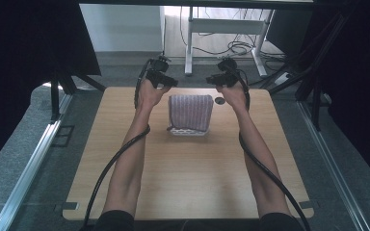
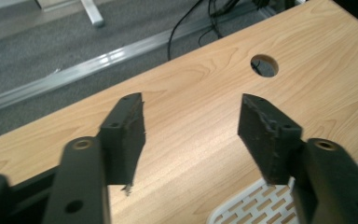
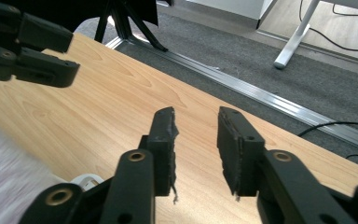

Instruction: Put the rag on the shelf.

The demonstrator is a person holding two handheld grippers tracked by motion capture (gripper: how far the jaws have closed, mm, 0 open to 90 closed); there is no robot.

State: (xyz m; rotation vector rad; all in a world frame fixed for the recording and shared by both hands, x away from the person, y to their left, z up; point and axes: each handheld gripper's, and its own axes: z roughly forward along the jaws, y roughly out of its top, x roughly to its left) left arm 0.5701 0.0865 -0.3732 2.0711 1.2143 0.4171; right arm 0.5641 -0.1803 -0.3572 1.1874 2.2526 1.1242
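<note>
Both grippers hover with jaws apart and empty: the left gripper (image 1: 166, 81) and right gripper (image 1: 217, 79) flank the towel-covered white basket (image 1: 190, 113), which lies between them, slightly nearer the person.

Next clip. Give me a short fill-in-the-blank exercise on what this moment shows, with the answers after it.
1. The striped cloth is draped over a white ____.
2. Both the left tongs and the right tongs have their jaws ____.
3. The round hole is cut through the ____ top.
4. Both tongs are held near the table's ____ edge.

Answers: basket; open; table; far
</note>
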